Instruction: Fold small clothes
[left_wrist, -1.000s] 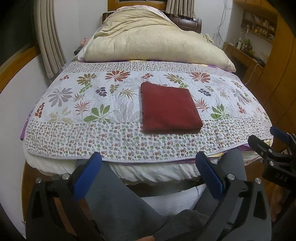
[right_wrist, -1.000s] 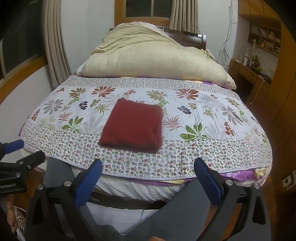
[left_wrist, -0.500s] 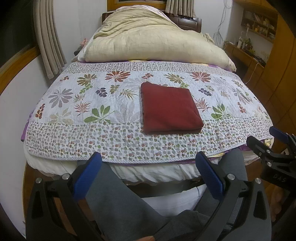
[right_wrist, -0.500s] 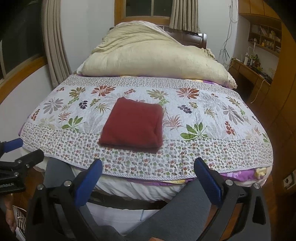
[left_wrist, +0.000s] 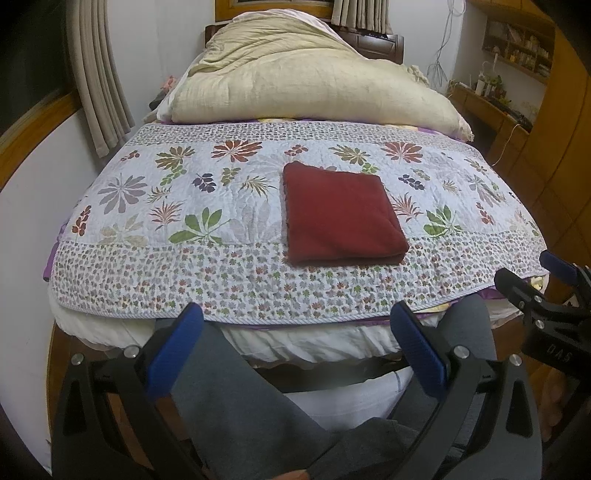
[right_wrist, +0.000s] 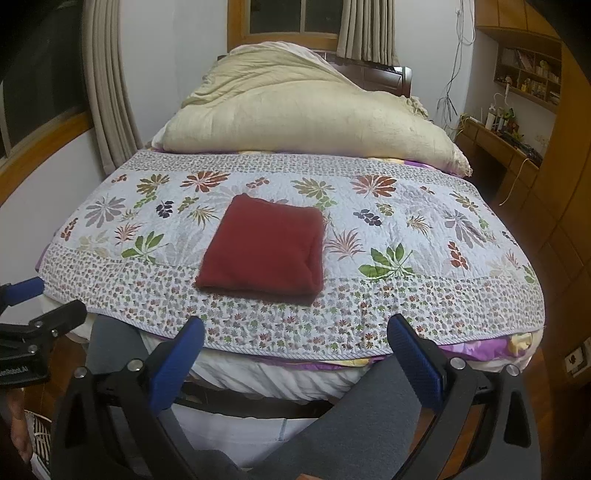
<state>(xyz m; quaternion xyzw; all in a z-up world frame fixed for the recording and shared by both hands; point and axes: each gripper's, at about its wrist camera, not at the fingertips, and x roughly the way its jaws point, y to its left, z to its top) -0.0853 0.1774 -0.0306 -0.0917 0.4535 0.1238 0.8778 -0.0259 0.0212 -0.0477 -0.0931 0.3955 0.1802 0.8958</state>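
Observation:
A dark red garment (left_wrist: 340, 216) (right_wrist: 265, 249) lies folded into a neat rectangle on the floral quilt (left_wrist: 147, 221) (right_wrist: 406, 236), near the bed's front edge. My left gripper (left_wrist: 295, 328) hangs open below the bed's edge, well short of the garment, with nothing between its blue pads. My right gripper (right_wrist: 295, 341) is open too and holds nothing, also low in front of the bed. Each gripper shows at the edge of the other's view: the right one (left_wrist: 532, 280), the left one (right_wrist: 44, 302).
A big cream duvet (left_wrist: 303, 81) is heaped at the head of the bed. Curtains (left_wrist: 99, 81) and a wall stand on the left, a wooden desk and shelves (right_wrist: 517, 122) on the right. A person's grey-trousered legs (left_wrist: 236, 391) are below the grippers.
Almost nothing differs; both grippers stay open and low in front of the bed, with only a slight drift of the views. The garment has not moved.

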